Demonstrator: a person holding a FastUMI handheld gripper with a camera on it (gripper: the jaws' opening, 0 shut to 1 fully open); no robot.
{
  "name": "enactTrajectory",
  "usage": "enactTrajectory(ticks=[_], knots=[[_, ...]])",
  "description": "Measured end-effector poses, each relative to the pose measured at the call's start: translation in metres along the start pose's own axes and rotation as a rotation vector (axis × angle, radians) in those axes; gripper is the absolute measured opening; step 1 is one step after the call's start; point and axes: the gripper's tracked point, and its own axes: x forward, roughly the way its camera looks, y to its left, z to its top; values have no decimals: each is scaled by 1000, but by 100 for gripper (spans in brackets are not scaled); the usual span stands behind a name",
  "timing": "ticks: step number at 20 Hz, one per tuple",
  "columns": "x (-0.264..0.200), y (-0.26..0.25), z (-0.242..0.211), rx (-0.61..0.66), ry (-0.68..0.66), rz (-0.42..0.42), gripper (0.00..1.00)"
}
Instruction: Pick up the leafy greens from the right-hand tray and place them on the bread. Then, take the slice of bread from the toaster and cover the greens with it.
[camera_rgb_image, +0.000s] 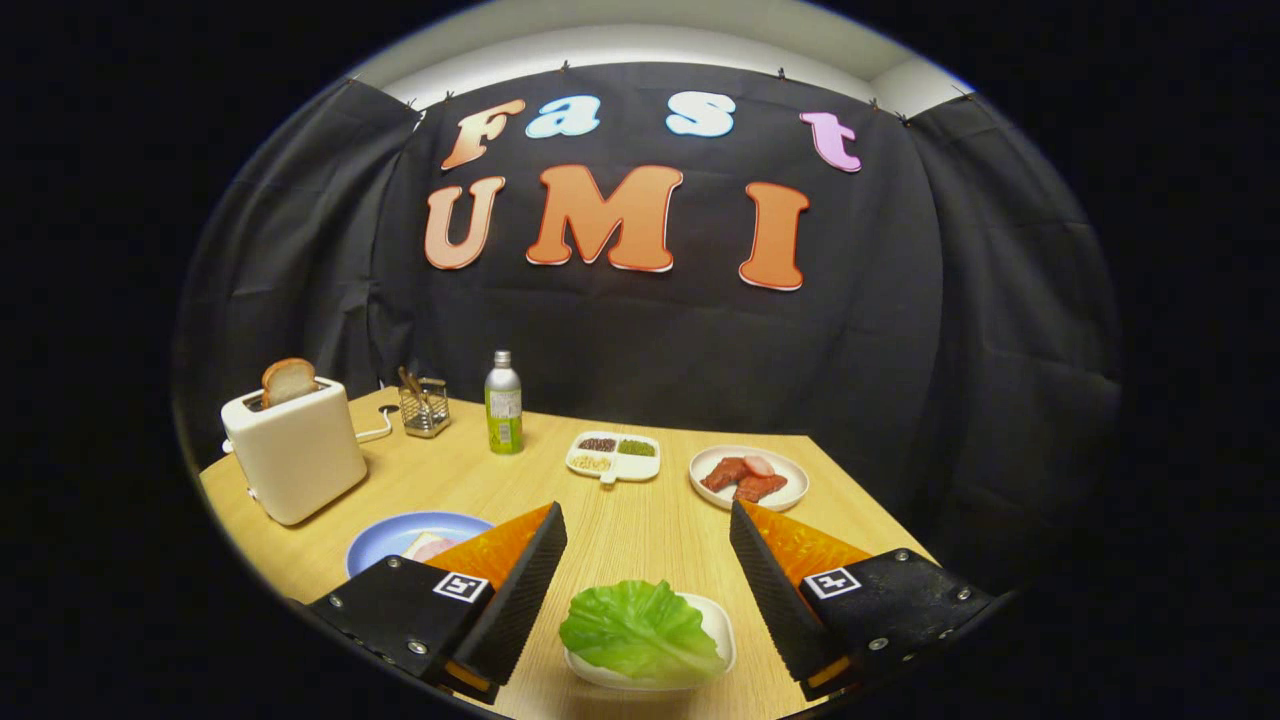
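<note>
**Gripper hanging open over the greens**

The gripper (648, 560) is hovering with its fingers spread wide apart, gripping nothing. Between them the greens (640, 630) are lying flat on a small white tray (722, 628) on the desk (620, 520), their long axis running across from finger to finger. Beyond the left finger, a blue plate (385, 540) is sitting. Further left, a bread slice (288, 380) is standing upright in the toaster (295, 455).
</note>
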Motion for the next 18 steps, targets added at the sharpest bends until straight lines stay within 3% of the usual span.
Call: enactTrajectory(ticks=[8,18], knots=[[14,1,-80,-51,191,26,100],[25,2,-133,-59,338,48,100]])
